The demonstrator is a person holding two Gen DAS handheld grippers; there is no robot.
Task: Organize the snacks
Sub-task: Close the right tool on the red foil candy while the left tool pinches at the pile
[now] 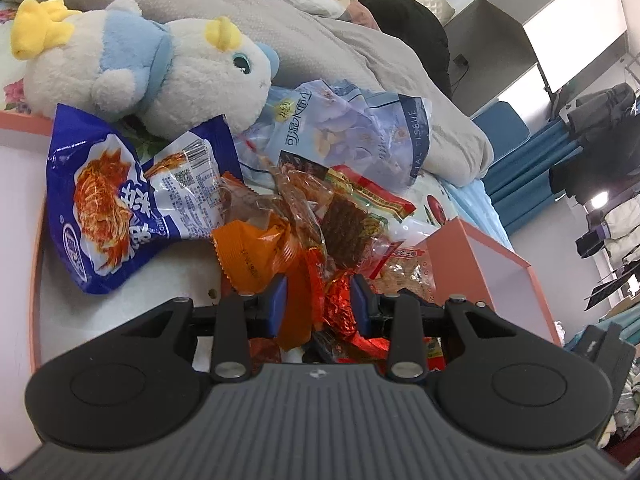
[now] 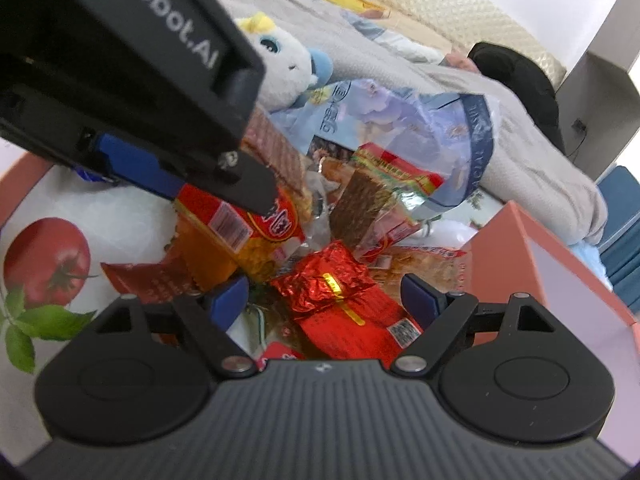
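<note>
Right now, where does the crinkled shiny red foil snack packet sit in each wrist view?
Left wrist view: the crinkled shiny red foil snack packet sits low centre, between the left hand-held gripper fingers.
Right wrist view: centre, at, between the right hand-held gripper fingers.
Shared landmark: the white and blue plush toy, behind the pile, also at.

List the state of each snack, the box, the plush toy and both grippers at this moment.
left gripper: jaws partly closed around packets, grip unclear
right gripper: open, above the red foil packet
blue noodle bag: sealed, crumpled, lying in the box
orange packet: sealed, on the pile
tissue pack: crumpled, behind the pile
box: open, holding snacks
plush toy: lying on its side
</note>
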